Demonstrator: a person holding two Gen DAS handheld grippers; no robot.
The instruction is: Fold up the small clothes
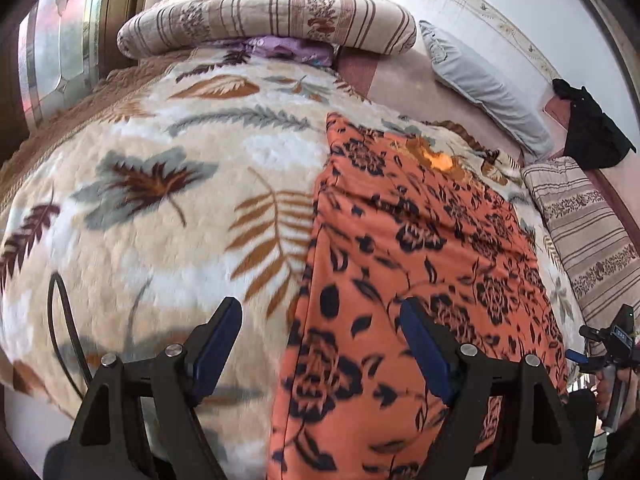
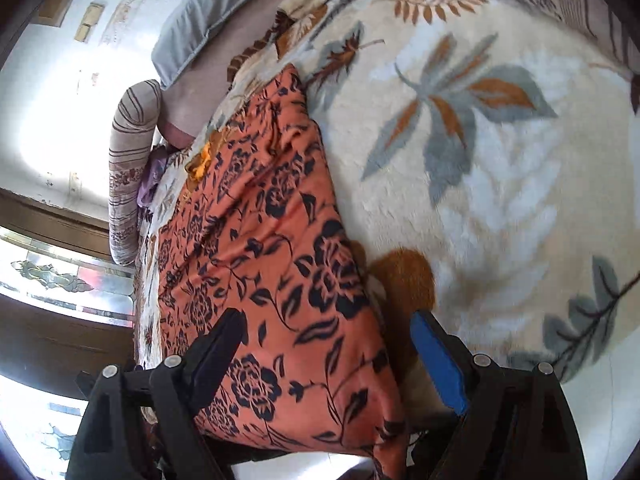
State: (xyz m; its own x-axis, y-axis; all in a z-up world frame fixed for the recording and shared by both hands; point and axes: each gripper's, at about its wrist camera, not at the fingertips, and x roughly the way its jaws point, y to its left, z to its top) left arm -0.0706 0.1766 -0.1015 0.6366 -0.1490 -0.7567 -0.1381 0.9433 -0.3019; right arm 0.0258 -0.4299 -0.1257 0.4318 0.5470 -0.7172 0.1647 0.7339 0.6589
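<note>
An orange garment with a black flower print [image 1: 408,256] lies flat as a long strip on a cream leaf-patterned blanket [image 1: 160,200]. It also shows in the right wrist view [image 2: 272,248]. My left gripper [image 1: 320,316] is open above the garment's near left edge, and nothing is between the jaws. My right gripper [image 2: 328,324] is open above the garment's near right edge, with one finger over the cloth and the other over the blanket [image 2: 480,160]. The right gripper also shows at the far right of the left wrist view [image 1: 612,340].
A striped rolled quilt [image 1: 268,24] lies at the bed's far end with a purple cloth [image 1: 288,50] under it. A grey pillow [image 1: 484,84], a black garment [image 1: 596,132] and a striped cushion [image 1: 588,232] lie to the right. A black cable [image 1: 60,320] loops at left.
</note>
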